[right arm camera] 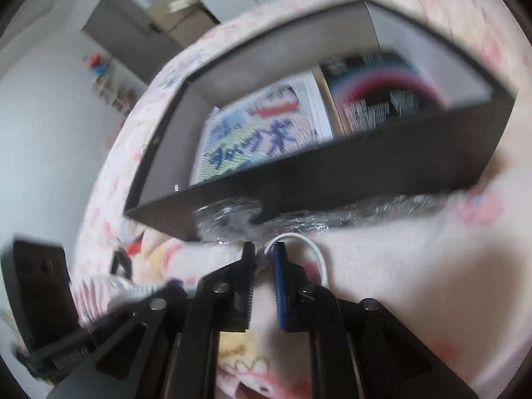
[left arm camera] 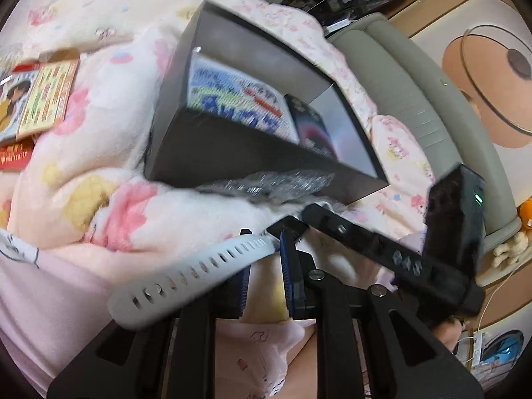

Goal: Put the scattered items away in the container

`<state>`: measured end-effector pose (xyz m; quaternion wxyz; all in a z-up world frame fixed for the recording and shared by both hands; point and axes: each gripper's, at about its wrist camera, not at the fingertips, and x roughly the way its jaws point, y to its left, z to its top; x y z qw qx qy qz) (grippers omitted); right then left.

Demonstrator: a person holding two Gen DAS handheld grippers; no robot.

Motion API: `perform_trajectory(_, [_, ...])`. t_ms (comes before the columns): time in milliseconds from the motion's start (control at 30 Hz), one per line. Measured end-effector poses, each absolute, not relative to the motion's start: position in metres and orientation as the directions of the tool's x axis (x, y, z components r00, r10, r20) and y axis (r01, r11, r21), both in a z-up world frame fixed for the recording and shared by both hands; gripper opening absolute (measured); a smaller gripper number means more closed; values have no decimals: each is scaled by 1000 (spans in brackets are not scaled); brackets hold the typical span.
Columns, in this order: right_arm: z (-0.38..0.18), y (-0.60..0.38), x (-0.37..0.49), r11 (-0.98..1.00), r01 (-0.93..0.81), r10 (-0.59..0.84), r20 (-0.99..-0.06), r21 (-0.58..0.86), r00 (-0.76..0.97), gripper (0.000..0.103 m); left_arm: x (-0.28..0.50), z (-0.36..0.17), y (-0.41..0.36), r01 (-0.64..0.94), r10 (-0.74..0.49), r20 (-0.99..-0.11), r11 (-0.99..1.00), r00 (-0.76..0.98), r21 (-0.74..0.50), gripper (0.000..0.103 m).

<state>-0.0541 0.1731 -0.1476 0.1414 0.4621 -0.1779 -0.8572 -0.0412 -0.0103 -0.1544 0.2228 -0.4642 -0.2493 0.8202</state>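
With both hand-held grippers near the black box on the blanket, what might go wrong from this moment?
1. The left hand-held gripper pinches the white strap only near one end; the long free end might swing and snag on the black box wall.
2. The right hand-held gripper holds a thin white cable at its tips; this could slip out.
3. The box sits tilted on the soft blanket, so a push may tip it.

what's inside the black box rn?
Inside the black box: a white booklet with blue print lying flat, and beside it a dark booklet with a pink arc. The near wall hides their lower edges and the box floor there; anything underneath them isn't visible.
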Motion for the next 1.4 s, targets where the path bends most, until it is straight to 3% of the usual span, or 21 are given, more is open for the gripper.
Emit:
perform_trajectory(67, [-130,169,-39,-924,136,-365,-712,358,-600,7,-40,-151,-8,-156,608,-633,-768,-479,-621,15])
perform_trajectory(167, [-125,173,-26,-944,171,-327,-715,283,-618,7,-42,-156,-7,-118,573,-676,-796,-463,-594,17])
perform_trajectory(333, [-166,201,-37,-902,37,-399,-795,431,-457,8,-44,-158,-12,-63,549,-696,-804,-463,-592,17])
perform_trajectory(567, [-172,230,-45,-808,-54,-508,-739,587,-444,9,-45,-165,-5,-41,498,-750,-843,-436,-536,17])
perform_trajectory(833, [-169,230,-49,-839,-63,-457,-762,541,-458,12,-41,-166,1,-55,479,-776,-862,-410,-503,17])
perform_trajectory(867, [-167,228,-49,-849,-43,-451,-765,526,-460,12,-40,-165,2,-56,477,-778,-864,-410,-500,13])
perform_trajectory(967, [-154,222,-46,-864,24,-450,-752,502,-482,7,-37,-155,3,-86,504,-756,-850,-417,-519,5])
perform_trajectory(1267, [-72,220,-52,-868,192,-467,-620,459,-630,6,-62,-81,3,-208,576,-636,-803,-513,-559,5])
perform_trajectory(1400, [-57,219,-97,-853,201,-493,-616,481,-614,6,-115,-61,2,-178,545,-655,-822,-523,-542,5])
